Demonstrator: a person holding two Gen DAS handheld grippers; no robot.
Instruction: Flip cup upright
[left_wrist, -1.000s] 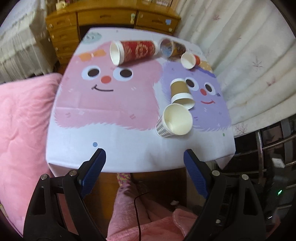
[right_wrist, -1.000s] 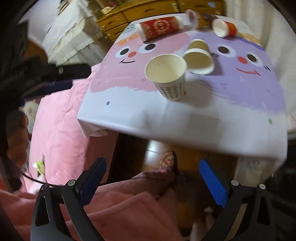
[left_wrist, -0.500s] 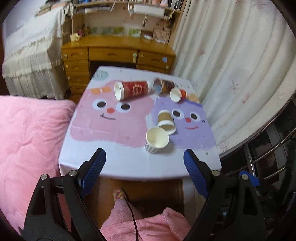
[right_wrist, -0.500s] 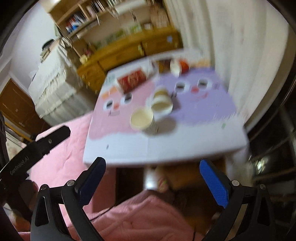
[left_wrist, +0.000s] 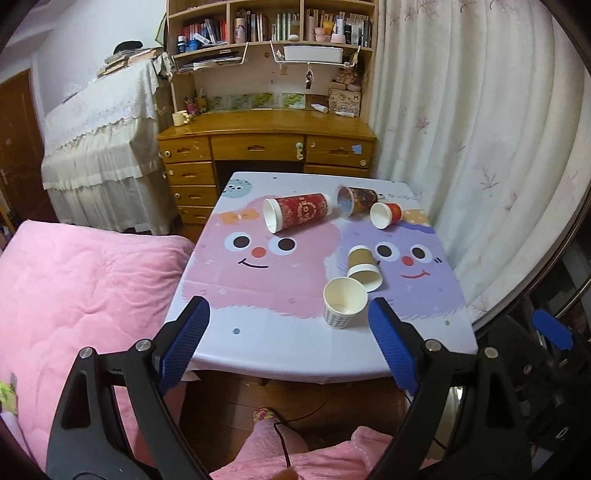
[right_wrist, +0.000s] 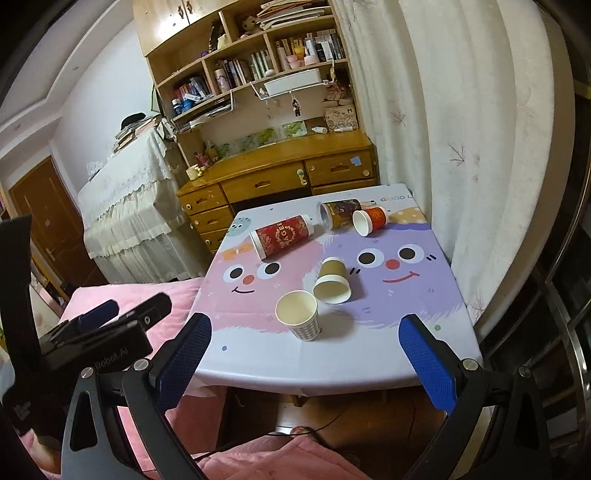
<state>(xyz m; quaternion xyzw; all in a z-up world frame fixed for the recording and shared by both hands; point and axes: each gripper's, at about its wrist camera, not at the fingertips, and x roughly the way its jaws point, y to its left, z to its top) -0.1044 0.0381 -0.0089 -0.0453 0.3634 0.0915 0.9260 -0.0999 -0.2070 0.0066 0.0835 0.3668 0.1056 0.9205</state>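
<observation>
Distance has grown: both the left gripper (left_wrist: 288, 339) and right gripper (right_wrist: 303, 354), fingers spread and empty, have drawn back from the table (left_wrist: 280, 354), whose near edge carries the checked cup (left_wrist: 344, 302) standing upright, so the flip looks finished.

Checked cup (left_wrist: 341, 309); red-gold cup (left_wrist: 300, 211); brown cup (left_wrist: 362, 266); pink-purple tablecloth (left_wrist: 280, 291); dark, possibly floral cup (left_wrist: 355, 200).

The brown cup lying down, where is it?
In both wrist views the brown cup lies on its side on the purple monster, its rim beside the upright checkered cup near the table's front edge.
</observation>
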